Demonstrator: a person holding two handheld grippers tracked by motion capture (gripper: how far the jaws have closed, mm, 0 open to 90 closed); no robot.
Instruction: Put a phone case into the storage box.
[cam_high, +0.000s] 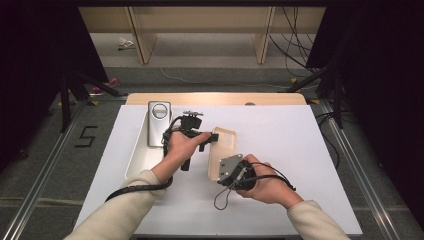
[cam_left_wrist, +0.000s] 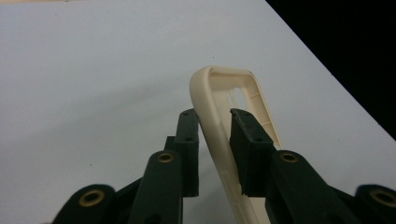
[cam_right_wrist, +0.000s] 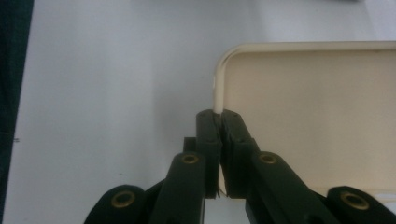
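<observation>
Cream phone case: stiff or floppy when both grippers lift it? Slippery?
The cream phone case is a thin open shell, so probably light and somewhat flexible. The right gripper pinches only its narrow rim, so it may twist. The left gripper straddles a smooth rounded side wall, which could slip.

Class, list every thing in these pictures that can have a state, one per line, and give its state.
Case: empty, inner side showing, gripped at two edges, a jaw either side of each rim.
Phone: lying flat in the tray, camera side up, out of the case.
Tray: flat on the table, holding the phone.
Left gripper: closing on the case's rim near its camera cutout.
Right gripper: shut on the case's rim.
</observation>
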